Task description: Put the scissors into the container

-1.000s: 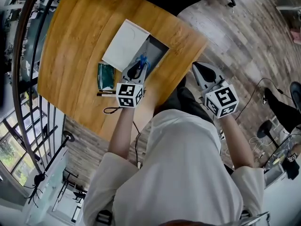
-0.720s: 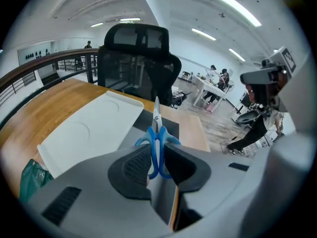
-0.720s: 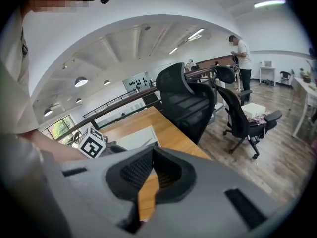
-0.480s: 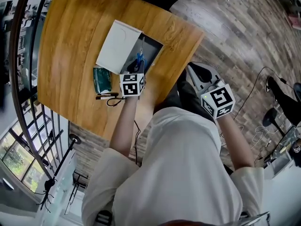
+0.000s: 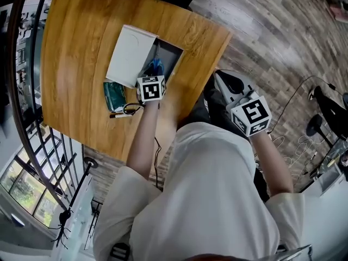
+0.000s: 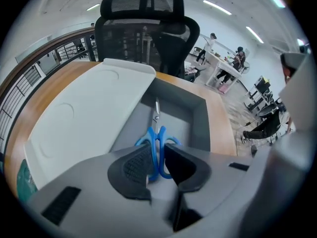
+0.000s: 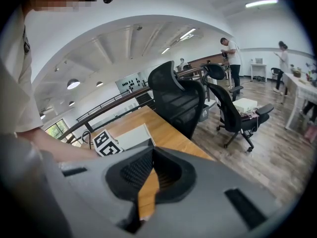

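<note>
Over the open grey container (image 6: pixel 199 114), my left gripper (image 6: pixel 157 171) is clenched on the blue handles of the scissors (image 6: pixel 157 144). The handle loops sit right btwn the pads and the metal blades point away from me, down along the container's inside. Can't tell whether the blade tips touch the bottom. From the head view the scissors (image 5: pixel 155 66) are just ahead of the left gripper (image 5: pixel 151 79) and inside the container (image 5: pixel 173 54) outline. The white lid (image 5: pixel 128 53) lies flat beside the opening, on its left, touching the container.

My right gripper (image 7: pixel 150 178) is pinched closed w/ nothing in it; only a thin sliver of wood shows btwn the pads. In the head view it (image 5: pixel 235 89) hangs off the counter's edge, well apart from the container.

The counter (image 5: pixel 76 42) is light wood w/ rounded corners. A green packet (image 5: pixel 114 95) and a black cord (image 5: pixel 128 110) lie near the lid's near end. A black office chair (image 6: pixel 143 31) stands past the counter. The floor (image 5: pixel 272 31) is grey-brown planks, and a railing (image 5: pixel 32 140) runs along the left.
</note>
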The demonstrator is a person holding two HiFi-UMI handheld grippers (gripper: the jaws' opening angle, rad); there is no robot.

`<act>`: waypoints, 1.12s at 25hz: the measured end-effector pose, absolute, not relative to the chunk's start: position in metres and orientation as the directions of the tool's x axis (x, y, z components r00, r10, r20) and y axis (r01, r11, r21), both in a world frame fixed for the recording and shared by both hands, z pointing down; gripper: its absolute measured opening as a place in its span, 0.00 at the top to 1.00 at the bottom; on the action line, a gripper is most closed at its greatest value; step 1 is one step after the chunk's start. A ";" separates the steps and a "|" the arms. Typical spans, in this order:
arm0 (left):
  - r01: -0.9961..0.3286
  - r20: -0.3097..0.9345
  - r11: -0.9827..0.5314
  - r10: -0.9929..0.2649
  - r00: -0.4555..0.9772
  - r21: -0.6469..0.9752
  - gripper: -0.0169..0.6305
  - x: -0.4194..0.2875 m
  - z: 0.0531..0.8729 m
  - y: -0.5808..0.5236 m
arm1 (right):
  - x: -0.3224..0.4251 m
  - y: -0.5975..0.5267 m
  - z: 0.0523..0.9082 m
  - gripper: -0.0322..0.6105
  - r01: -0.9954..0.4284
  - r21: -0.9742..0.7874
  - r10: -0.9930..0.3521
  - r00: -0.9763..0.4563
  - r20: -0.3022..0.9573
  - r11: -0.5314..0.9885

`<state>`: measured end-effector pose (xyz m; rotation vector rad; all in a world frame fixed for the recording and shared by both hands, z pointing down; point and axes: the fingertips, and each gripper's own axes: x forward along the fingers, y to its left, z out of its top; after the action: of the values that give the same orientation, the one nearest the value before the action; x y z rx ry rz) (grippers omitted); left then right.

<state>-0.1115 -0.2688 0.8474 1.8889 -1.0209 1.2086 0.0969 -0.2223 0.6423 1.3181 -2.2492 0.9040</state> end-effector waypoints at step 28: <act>-0.866 0.862 -0.480 -0.369 0.346 0.142 0.78 -0.106 0.788 -0.269 | 0.092 -0.205 0.602 0.95 -0.882 -0.242 -0.667 -0.465 0.582 0.404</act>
<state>-0.1061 -0.2686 0.7881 2.0093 -1.0735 1.0637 0.0916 -0.2051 0.6017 1.3297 -2.2713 0.7460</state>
